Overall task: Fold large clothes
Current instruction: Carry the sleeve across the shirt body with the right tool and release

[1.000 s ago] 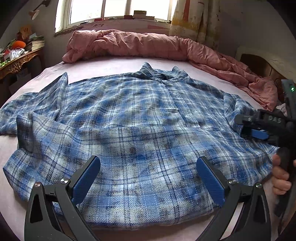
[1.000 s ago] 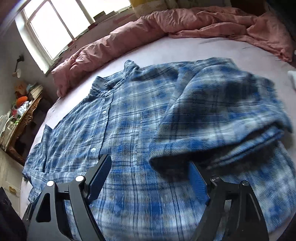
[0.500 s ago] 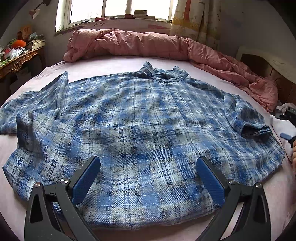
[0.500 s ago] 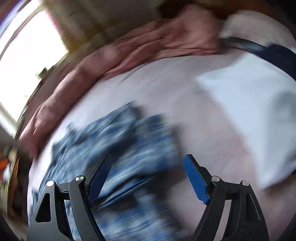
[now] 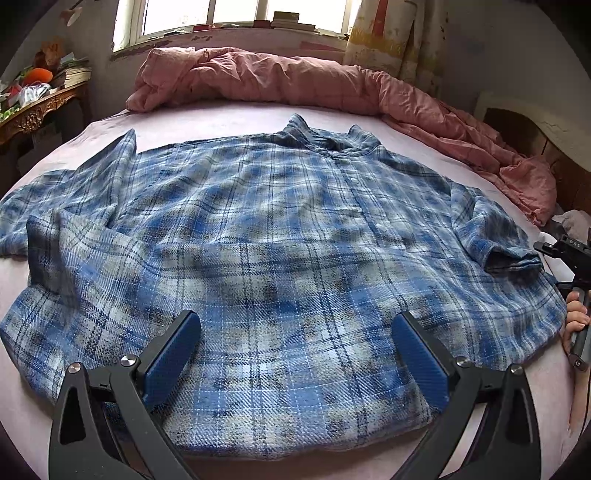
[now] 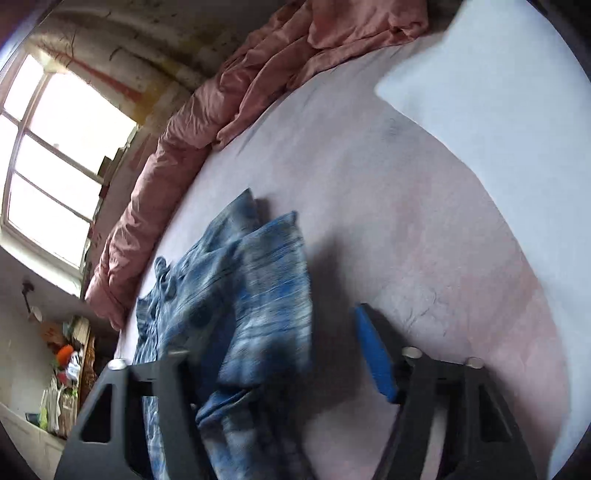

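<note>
A blue plaid shirt lies spread front-up on the pink bed, collar toward the window. Its right sleeve is folded in over the body; the left sleeve lies out to the side. My left gripper is open and empty, hovering over the shirt's hem. My right gripper is open and empty, tilted, just off the shirt's right edge; it also shows at the right edge of the left wrist view.
A rumpled pink duvet lies along the back and right of the bed. A white pillow sits at the right. A cluttered wooden side table stands at the left under the window.
My right gripper let go of the folded right sleeve and pulled away to the right, off the shirt, swinging its view toward the pillow. The left gripper has not moved.
</note>
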Action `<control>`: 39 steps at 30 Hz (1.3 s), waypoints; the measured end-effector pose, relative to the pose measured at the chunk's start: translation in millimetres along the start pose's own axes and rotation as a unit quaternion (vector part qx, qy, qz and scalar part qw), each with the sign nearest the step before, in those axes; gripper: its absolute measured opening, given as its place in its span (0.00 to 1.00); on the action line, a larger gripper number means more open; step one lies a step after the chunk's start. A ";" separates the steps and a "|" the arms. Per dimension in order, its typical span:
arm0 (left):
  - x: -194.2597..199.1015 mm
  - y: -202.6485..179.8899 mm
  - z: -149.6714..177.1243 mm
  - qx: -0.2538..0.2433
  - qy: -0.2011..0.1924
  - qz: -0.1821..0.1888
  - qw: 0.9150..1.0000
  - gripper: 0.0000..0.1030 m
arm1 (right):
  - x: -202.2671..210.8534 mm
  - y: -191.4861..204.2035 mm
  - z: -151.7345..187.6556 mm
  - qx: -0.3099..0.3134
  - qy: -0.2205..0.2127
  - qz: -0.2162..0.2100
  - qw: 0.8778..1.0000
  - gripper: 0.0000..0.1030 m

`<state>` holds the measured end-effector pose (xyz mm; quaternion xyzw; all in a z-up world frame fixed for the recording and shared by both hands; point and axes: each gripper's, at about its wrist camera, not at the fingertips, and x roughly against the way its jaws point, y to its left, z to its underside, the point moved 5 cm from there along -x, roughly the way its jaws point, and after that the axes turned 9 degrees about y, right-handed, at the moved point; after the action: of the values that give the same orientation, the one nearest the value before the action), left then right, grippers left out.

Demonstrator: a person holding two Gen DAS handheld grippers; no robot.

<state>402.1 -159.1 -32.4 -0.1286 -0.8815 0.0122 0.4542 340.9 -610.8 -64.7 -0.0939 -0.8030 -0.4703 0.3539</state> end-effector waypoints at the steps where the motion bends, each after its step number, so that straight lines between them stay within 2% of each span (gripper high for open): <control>1: 0.2 -0.1 0.2 0.000 0.000 0.000 1.000 1.00 | -0.3 -0.2 -1.1 -0.002 0.000 -0.012 1.000 0.55; 3: 0.2 0.2 0.3 -0.001 0.000 0.000 1.000 1.00 | -4.7 -1.0 -1.4 -0.005 0.009 -0.028 1.000 0.42; 5: 0.4 0.6 0.3 0.000 0.000 0.000 1.000 1.00 | -11.3 -1.4 1.0 -0.002 0.021 -0.015 1.000 0.09; 7: 0.4 0.6 0.4 0.000 0.000 0.001 1.000 1.00 | -12.5 2.3 2.5 0.004 0.017 -0.009 1.000 0.04; 10: 0.9 1.1 0.5 0.000 -0.001 0.000 1.000 1.00 | 2.0 15.0 2.0 0.032 -0.014 -0.008 0.999 0.04; 12: 1.8 1.3 0.5 0.000 -0.003 -0.001 1.000 1.00 | 14.4 26.9 4.4 0.048 -0.024 -0.036 0.998 0.04; 14: 2.8 1.1 0.5 -0.001 -0.005 -0.002 1.000 1.00 | 24.2 47.6 10.2 0.075 -0.029 -0.066 0.995 0.04; 17: 4.1 -0.1 0.2 -0.002 -0.008 -0.002 1.000 1.00 | 26.4 81.7 27.2 0.123 -0.016 -0.087 0.988 0.04; 19: 5.3 -0.8 0.1 -0.003 -0.011 -0.002 1.000 1.00 | 17.7 107.5 46.3 0.144 0.007 -0.125 0.982 0.03; 21: 7.7 -2.6 0.8 -0.008 -0.016 0.000 1.000 1.00 | 0.8 129.3 69.0 0.167 0.049 -0.143 0.974 0.03; 24: 12.2 -7.9 0.9 -0.020 -0.028 0.005 0.999 1.00 | -23.2 157.1 104.3 0.220 0.096 -0.134 0.962 0.03; 27: 17.8 -16.5 1.3 -0.039 -0.042 0.010 0.998 0.97 | -38.5 179.1 135.3 0.275 0.134 -0.127 0.944 0.03; 31: 22.0 -25.7 0.7 -0.062 -0.053 0.018 0.997 0.96 | -49.2 194.3 164.6 0.311 0.185 -0.139 0.922 0.03; 33: 22.2 -26.1 0.6 -0.063 -0.054 0.020 0.996 0.96 | -50.5 197.1 173.9 0.323 0.195 -0.131 0.917 0.03; 36: 23.2 -25.4 0.3 -0.061 -0.056 0.029 0.996 0.96 | -47.3 197.3 177.7 0.335 0.175 -0.107 0.920 0.10; 37: 24.3 -26.4 0.3 -0.064 -0.058 0.035 0.996 0.96 | -43.4 197.1 174.3 0.338 0.156 -0.097 0.923 0.21; 38: 26.3 -29.0 0.8 -0.070 -0.062 0.045 0.995 0.95 | -40.3 195.6 168.1 0.339 0.140 -0.090 0.926 0.46; 39: 28.8 -33.3 1.9 -0.080 -0.065 0.059 0.993 0.95 | -33.3 195.5 162.1 0.337 0.117 -0.085 0.930 0.59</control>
<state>377.4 -184.3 -5.9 -0.2150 -0.8983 -0.0231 0.3825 382.0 -365.9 -1.8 0.1550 -0.8720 -0.2082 0.4151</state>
